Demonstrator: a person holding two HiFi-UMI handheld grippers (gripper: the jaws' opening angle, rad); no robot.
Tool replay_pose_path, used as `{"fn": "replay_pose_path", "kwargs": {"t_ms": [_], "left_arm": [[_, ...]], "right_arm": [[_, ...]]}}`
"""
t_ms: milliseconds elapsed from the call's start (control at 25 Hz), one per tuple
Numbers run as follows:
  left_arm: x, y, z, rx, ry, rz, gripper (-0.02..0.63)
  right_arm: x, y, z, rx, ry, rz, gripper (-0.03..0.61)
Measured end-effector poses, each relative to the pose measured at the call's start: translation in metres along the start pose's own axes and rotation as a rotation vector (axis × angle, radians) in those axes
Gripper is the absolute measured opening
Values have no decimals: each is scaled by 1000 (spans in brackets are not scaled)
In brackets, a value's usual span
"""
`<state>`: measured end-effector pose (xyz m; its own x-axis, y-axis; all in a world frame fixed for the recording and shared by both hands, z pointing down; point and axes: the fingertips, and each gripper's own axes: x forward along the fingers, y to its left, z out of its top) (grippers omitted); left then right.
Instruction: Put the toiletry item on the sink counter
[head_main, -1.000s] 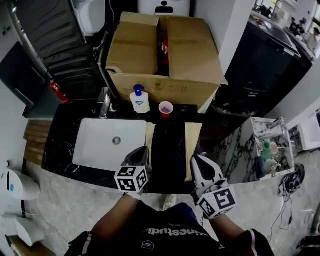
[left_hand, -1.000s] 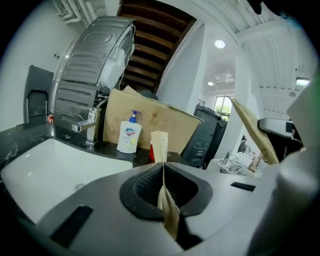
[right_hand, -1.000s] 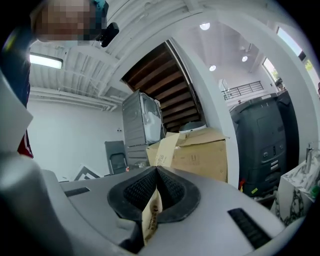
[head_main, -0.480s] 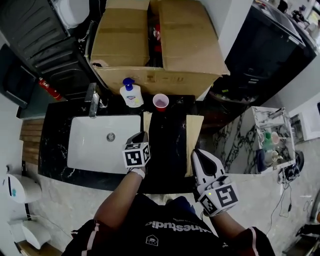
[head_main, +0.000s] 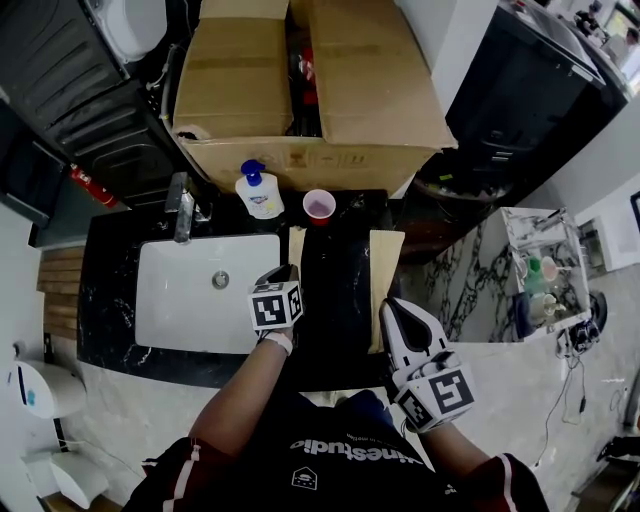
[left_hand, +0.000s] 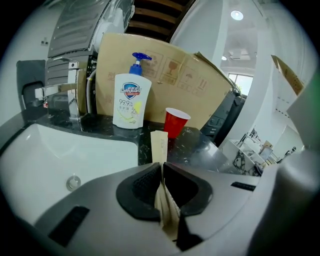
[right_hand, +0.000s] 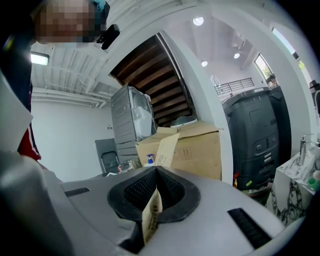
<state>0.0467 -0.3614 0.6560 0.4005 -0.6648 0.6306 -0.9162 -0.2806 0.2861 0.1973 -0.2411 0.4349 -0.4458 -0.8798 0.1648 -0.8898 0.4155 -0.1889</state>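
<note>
A brown paper bag stands on the black counter right of the white sink. Its mouth is dark, and what is inside is hidden. My left gripper is shut on the bag's left edge, a tan strip sticking up between the jaws. My right gripper is shut on the right edge, whose printed paper rises past the jaws. A white soap pump bottle and a red cup stand at the counter's back.
A big open cardboard box fills the space behind the counter. The faucet stands at the sink's back left. To the right, a small white cart holds bottles. A red fire extinguisher lies far left.
My left gripper has moved from the counter's front edge forward to beside the sink. The right gripper has hardly shifted. The head view has tipped a little further forward.
</note>
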Motion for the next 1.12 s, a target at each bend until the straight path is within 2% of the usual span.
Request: {"fn": "replay_pose_path", "kwargs": {"t_ms": [160, 480, 720, 800, 960, 1120], "left_arm": [[-2, -3, 2, -8, -4, -21, 27], [-6, -4, 4, -29, -13, -52, 89], [-24, -11, 16, -31, -62, -85, 115], [-38, -13, 26, 25, -98, -82, 117], [-81, -11, 52, 196, -213, -41, 114], [-128, -16, 72, 323, -341, -38, 65]], "right_arm": [[3, 3, 2, -1, -5, -2, 38], [5, 7, 6, -13, -6, -6, 38], [6, 13, 15, -29, -32, -5, 38], [5, 16, 20, -39, -43, -2, 38], [4, 26, 29, -56, -62, 15, 38], [3, 39, 37, -76, -78, 34, 38]]}}
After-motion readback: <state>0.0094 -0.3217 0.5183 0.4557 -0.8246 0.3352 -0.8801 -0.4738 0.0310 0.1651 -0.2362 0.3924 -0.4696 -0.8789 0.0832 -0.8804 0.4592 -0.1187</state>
